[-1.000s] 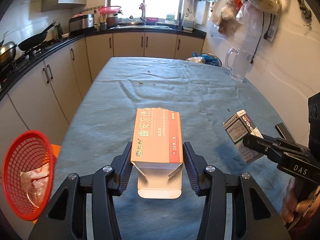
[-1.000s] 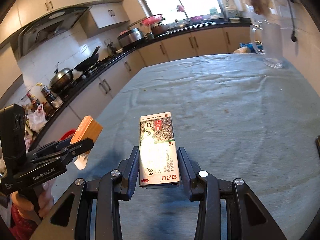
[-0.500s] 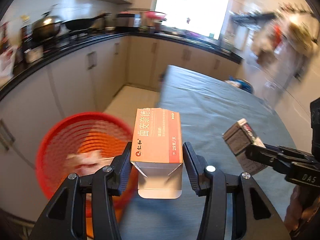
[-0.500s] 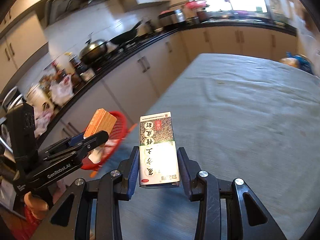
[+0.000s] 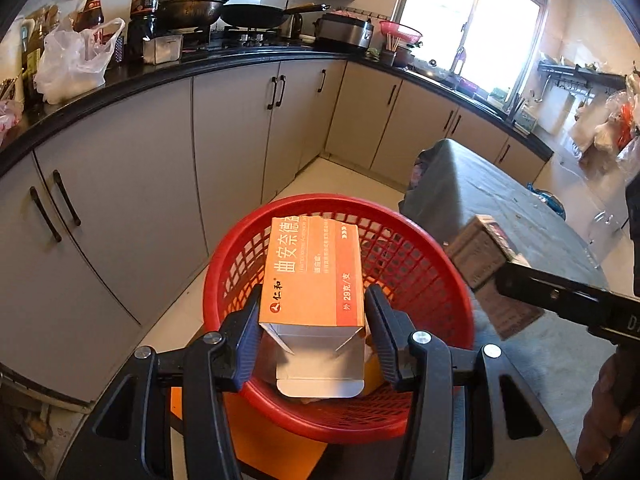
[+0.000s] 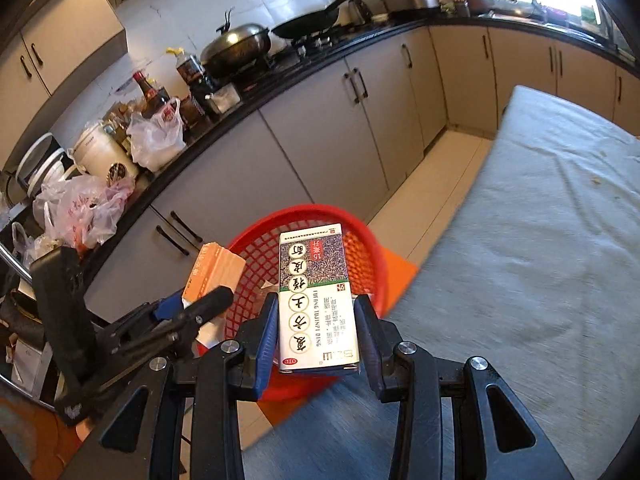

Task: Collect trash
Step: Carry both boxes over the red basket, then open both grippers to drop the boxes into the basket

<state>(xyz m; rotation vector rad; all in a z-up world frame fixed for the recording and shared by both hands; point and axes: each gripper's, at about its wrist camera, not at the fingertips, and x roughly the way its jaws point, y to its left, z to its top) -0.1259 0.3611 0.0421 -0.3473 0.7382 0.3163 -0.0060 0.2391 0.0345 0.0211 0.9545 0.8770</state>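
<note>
Below, red basket (image 5: 436, 280) holds crumpled scraps; orange box (image 5: 316, 272) hangs above, clamped.

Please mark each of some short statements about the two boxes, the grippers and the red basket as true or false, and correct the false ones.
1. The left gripper holds an orange box. True.
2. The orange box already lies inside the red basket. False: it is clamped between the fingers, above the basket.
3. The right gripper is open and holds nothing. False: it is shut on a white and green box.
4. The orange box has an open flap at its near end. True.
5. The basket sits on the cloth-covered table. False: it sits beside the table, lower down.
</note>
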